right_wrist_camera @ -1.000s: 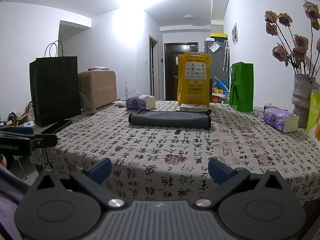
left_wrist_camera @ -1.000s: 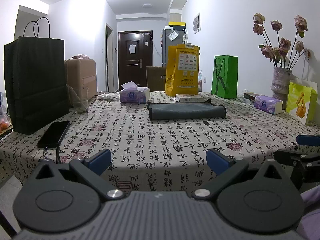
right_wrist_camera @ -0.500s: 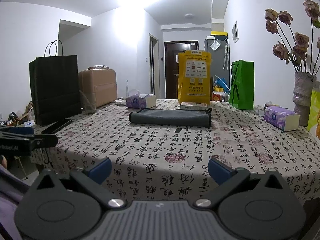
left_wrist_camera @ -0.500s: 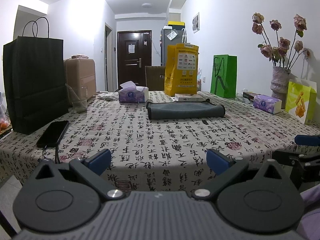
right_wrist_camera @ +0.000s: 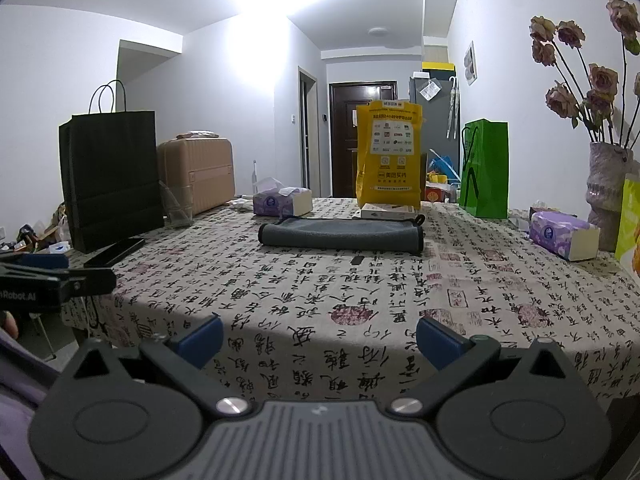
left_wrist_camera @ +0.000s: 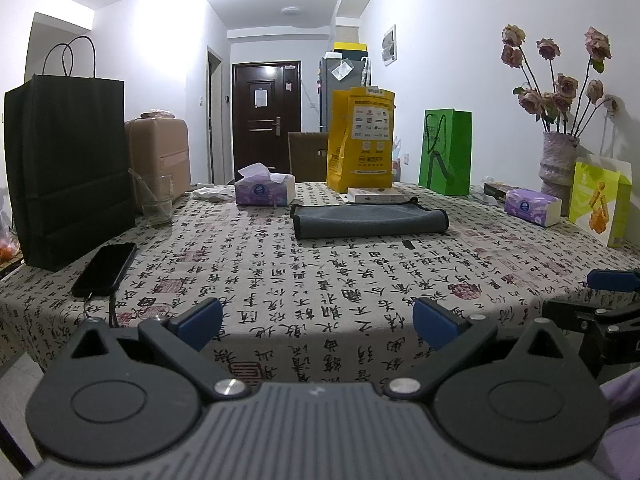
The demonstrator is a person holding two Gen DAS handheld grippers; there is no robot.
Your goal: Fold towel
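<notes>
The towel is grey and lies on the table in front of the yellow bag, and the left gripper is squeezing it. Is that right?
Not quite. The grey towel does lie on the table in front of the yellow bag, but the left gripper isn't squeezing it. The left wrist view shows its jaws open and empty at the table's near edge, far from the towel.

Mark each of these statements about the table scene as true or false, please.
1. The gray towel lies flat on the table. True.
2. The left gripper is shut on the towel. False: its jaws are open, at the table's near edge, apart from the towel.
3. A phone lies in front of the black bag. True.
4. The green bag stands on the towel. False: it stands behind it, to the right.
5. The right gripper has its jaws open. True.
</notes>
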